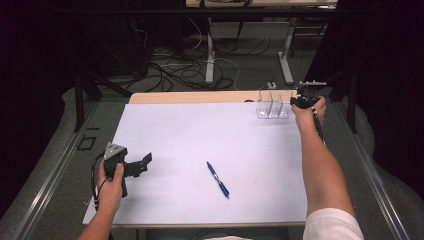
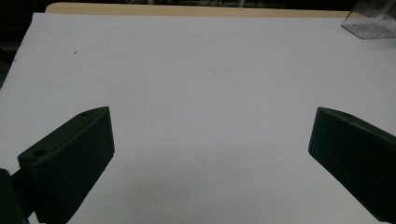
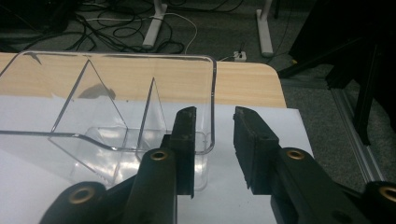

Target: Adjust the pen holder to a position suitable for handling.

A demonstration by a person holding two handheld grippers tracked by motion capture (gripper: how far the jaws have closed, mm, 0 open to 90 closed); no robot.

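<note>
A white sheet [image 1: 200, 145] covers most of the wooden table [image 1: 200, 97]. At its far right corner stands a clear plastic organizer [image 1: 272, 106] with upright dividers. The right gripper [image 3: 214, 140] straddles its end wall, jaws parted, not yet clamped. A blue pen [image 1: 218, 180] lies mid-sheet, well apart from the left gripper [image 1: 142, 162], whose jaws gape wide, holding nothing.

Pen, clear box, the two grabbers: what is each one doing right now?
Pen: lying flat on the white sheet, nothing touching it.
Clear organizer: upright at the far right of the table, its compartments empty.
Left gripper: open wide, holding nothing, over the bare white sheet.
Right gripper: jaws partly open astride the organizer's side wall, one inside, one outside, not yet clamped.
</note>
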